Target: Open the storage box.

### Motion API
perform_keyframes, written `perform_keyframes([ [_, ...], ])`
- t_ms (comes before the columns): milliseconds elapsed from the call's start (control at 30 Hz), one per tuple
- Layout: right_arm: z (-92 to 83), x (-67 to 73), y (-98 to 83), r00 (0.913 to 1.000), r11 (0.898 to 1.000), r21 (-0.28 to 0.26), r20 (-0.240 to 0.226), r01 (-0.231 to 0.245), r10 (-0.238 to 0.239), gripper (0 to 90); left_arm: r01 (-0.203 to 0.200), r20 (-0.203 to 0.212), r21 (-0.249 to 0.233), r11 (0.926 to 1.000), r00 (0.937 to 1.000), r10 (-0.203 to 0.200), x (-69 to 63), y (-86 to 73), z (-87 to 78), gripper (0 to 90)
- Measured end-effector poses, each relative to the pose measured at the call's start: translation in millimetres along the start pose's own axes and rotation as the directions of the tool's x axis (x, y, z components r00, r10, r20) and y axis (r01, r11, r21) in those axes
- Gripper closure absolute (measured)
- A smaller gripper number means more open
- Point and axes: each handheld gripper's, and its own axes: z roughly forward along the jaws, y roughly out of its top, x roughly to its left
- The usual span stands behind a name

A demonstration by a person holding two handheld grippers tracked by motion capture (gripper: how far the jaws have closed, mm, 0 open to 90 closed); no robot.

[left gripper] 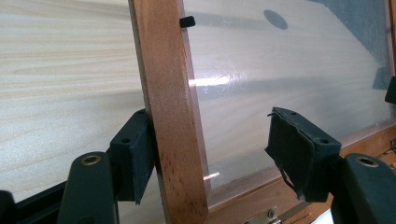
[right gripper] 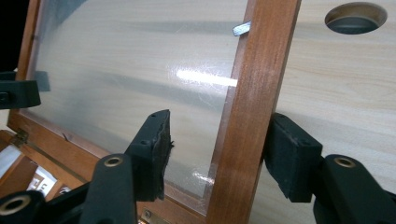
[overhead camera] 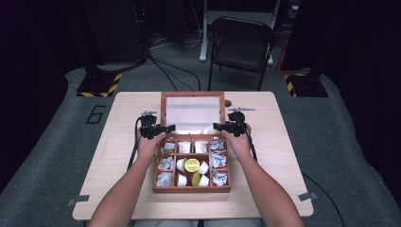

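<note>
Straddling the lid [overhead camera: 193,115] side rails, left gripper [left gripper: 210,154] and right gripper [right gripper: 217,154] jaws open.

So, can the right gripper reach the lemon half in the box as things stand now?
Probably yes: the lid stands open, the lemon half lies uncovered, and the right gripper, jaws open astride the lid frame, holds nothing.

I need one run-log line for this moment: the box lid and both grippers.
lid: raised, open | left gripper: jaws astride left lid frame, not clamped | right gripper: jaws astride right lid frame, not clamped | box: on table
</note>
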Motion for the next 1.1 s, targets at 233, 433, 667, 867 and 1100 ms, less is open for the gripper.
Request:
perform_keyframes([
  [233,0.0,-8.7,0.2,0.9969,0.998,0.003,-0.045,-0.064,0.064,49.6,-0.001,0.001,0.014,0.9999,1.0,0.001,0.2,-0.3,2.1,32.2],
  [433,1.7,-13.3,-0.5,0.9937,0.996,0.01,-0.064,-0.091,0.091,51.0,0.001,-0.002,0.022,0.9998,1.0,-0.001,1.4,-0.6,3.6,31.5],
  [667,4.3,-16.3,-1.7,0.9914,0.994,0.02,-0.072,-0.108,0.109,50.9,0.011,-0.001,0.031,0.9995,0.9999,-0.011,2.1,-1.5,6.1,29.7],
  [867,6.6,-19.7,-3.2,0.9898,0.993,0.025,-0.078,-0.118,0.119,50.9,0.025,0.007,0.048,0.9985,0.9996,-0.026,4.5,-1.8,7.8,29.1],
  [1100,8.1,-22.0,-4.5,0.9897,0.991,0.047,-0.066,-0.124,0.127,51.4,0.03,0.014,0.073,0.9969,0.9994,-0.032,8.8,-2.6,9.0,28.8],
])
